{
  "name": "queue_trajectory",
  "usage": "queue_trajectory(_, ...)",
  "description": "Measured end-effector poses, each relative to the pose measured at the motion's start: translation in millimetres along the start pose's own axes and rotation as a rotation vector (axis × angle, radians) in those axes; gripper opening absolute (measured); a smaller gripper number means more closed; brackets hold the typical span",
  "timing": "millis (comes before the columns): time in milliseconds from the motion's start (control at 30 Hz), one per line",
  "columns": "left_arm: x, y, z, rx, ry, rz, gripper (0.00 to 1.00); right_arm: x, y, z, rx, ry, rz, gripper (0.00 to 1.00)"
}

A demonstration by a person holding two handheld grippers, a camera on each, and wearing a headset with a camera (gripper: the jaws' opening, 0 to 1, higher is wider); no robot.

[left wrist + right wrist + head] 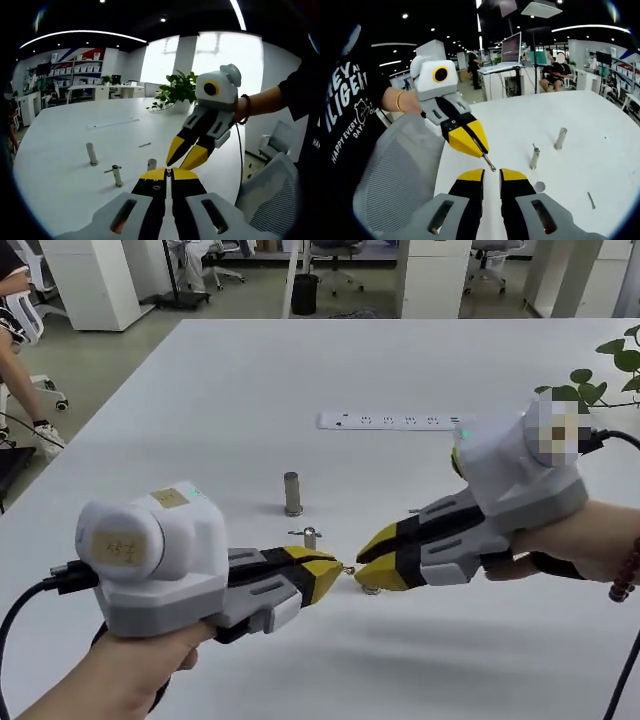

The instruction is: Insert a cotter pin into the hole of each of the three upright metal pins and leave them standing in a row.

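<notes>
Three upright metal pins stand on the white table (200, 380). The far pin (292, 493) is bare. A cotter pin sits through the top of the middle pin (310, 537). The near pin (371, 588) is partly hidden under my right gripper (361, 564). My left gripper (338, 568) is shut on a cotter pin (489, 162) that sticks out past its tips. The right gripper (491, 173) faces it tip to tip, jaws slightly apart and nothing between them. In the left gripper view the left gripper (169, 171) points at the near pin (151, 164).
A loose cotter pin (144, 145) lies on the table beyond the row. A white power strip (390, 421) lies further back, and a potted plant (605, 375) stands at the right edge. Office chairs and desks stand behind the table.
</notes>
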State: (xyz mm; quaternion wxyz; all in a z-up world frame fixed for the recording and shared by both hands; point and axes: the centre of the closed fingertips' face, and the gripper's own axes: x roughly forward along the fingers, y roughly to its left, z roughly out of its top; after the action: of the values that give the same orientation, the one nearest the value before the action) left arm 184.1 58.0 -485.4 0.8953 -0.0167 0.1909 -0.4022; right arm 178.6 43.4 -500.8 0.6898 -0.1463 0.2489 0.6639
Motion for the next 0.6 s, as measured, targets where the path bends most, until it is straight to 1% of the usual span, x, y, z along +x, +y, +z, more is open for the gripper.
queue_trajectory(67, -0.5, -4.0, 1.9, -0.005, -0.017, -0.023, 0.0, 1.3, 2.7, -2.0, 0.004, 0.001, 0.013, 0.06)
queue_trajectory(133, -0.4, -7.7, 2.8, 0.007, -0.02, -0.041, 0.0, 2.2, 5.2, -3.3, 0.003, -0.002, 0.026, 0.06)
queue_trajectory(200, -0.1, -11.8, 1.0, 0.014, -0.009, -0.063, 0.0, 3.2, 9.1, -2.6, 0.016, -0.015, 0.048, 0.06)
queue_trajectory(233, -0.1, -12.4, 0.5, 0.018, -0.009, -0.064, 0.0, 3.5, 10.0, -2.5, 0.018, -0.018, 0.054, 0.06)
queue_trajectory(300, -0.5, -16.4, 0.3, 0.023, -0.011, -0.083, 0.0, 3.7, 11.4, -2.6, 0.017, -0.023, 0.063, 0.04)
queue_trajectory(500, -1.9, -21.7, -0.8, 0.033, -0.015, -0.106, 0.0, 4.4, 17.5, -3.2, 0.012, -0.031, 0.083, 0.01)
queue_trajectory(600, -2.3, -22.9, -1.4, 0.033, -0.016, -0.112, 0.0, 3.8, 16.8, -4.4, 0.005, -0.028, 0.087, 0.01)
